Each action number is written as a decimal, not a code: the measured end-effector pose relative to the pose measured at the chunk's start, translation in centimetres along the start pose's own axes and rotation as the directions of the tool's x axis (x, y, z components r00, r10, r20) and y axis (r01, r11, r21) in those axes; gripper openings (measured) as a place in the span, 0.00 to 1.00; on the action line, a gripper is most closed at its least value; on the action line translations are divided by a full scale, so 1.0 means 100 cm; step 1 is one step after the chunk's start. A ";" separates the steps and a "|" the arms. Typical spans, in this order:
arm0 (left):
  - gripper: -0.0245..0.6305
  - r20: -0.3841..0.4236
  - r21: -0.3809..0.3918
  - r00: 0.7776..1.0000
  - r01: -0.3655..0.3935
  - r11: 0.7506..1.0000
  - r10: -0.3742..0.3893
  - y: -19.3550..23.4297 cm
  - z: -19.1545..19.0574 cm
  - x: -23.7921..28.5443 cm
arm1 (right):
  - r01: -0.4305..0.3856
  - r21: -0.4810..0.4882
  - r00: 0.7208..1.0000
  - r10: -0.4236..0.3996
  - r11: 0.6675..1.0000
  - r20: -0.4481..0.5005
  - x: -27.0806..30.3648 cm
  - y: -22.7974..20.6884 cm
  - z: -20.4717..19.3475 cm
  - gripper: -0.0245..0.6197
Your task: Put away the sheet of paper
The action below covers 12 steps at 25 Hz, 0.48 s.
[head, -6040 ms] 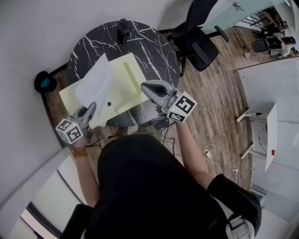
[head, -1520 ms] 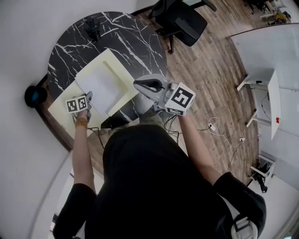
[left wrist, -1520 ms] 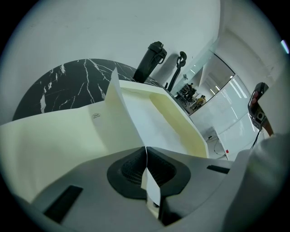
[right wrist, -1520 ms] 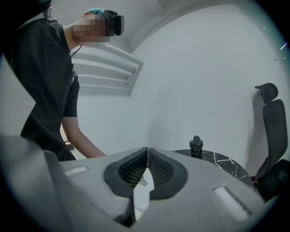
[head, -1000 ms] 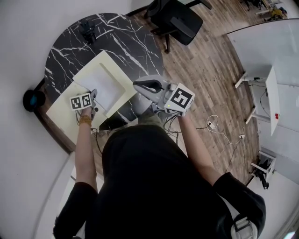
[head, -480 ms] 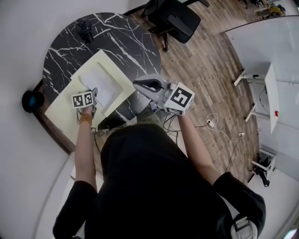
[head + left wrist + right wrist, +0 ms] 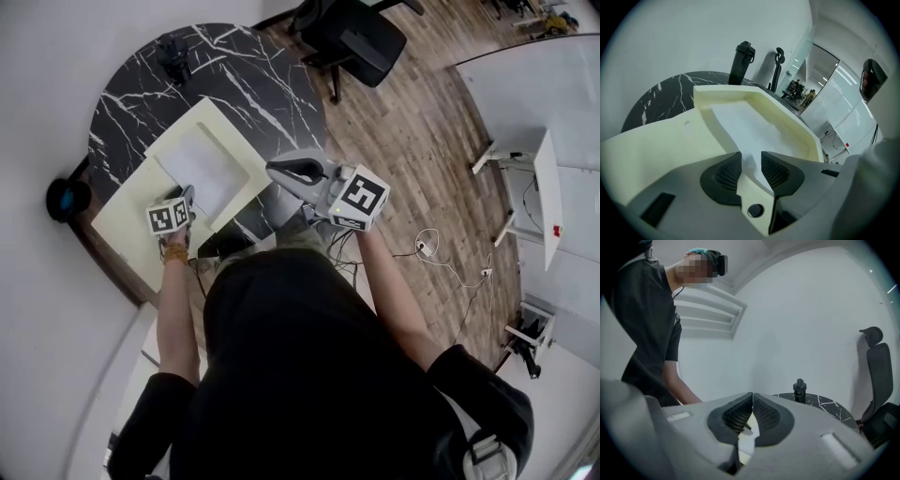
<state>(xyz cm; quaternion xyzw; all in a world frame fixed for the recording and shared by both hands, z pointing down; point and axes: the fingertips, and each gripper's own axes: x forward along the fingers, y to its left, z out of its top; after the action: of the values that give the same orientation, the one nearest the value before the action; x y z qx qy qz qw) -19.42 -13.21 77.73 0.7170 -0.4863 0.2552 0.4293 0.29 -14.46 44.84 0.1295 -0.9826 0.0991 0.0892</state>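
Marble table (image 7: 272, 80): one tray (image 7: 247, 150), one sheet (image 7: 202, 169)

Room-wise it's pretty plain: white walls (image 7: 37, 84) and a brownish wood plank floor (image 7: 412, 150). There's a round table (image 7: 272, 89) with a black marble top, white veins running all through it, sitting close to the wall. A black office chair (image 7: 361, 37) is parked just beside the table's far edge. Off to the right are white desks (image 7: 548, 211) on thin legs, with a white cable (image 7: 427, 246) looped on the floor near them. The left gripper view catches glass partitions (image 7: 829, 89) further back, all bright and evenly lit. The right gripper view shows white slats (image 7: 710, 310) on the wall.
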 end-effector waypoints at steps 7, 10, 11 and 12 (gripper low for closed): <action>0.25 -0.022 0.020 1.000 0.013 1.000 -0.012 -0.012 -0.016 0.000 | -0.009 0.005 1.000 0.009 1.000 -0.005 0.002 0.004 -0.003 0.04; 0.25 -0.065 0.031 0.997 0.039 0.999 -0.037 -0.020 -0.021 0.014 | -0.018 0.004 1.000 0.018 1.000 -0.005 0.006 0.007 -0.003 0.04; 0.25 -0.068 0.032 0.997 0.040 0.999 -0.038 -0.021 -0.020 0.018 | -0.021 0.001 1.000 0.021 1.000 -0.005 0.007 0.008 -0.002 0.04; 0.25 -0.068 0.032 0.997 0.042 0.999 -0.040 -0.022 -0.017 0.020 | -0.022 -0.001 1.000 0.022 1.000 -0.006 0.007 0.009 -0.001 0.04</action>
<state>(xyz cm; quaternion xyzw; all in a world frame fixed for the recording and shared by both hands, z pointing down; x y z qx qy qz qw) -16.50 -12.32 79.34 0.7248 -0.4527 0.2783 0.4386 -0.62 -13.78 44.95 0.1184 -0.9837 0.1000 0.0911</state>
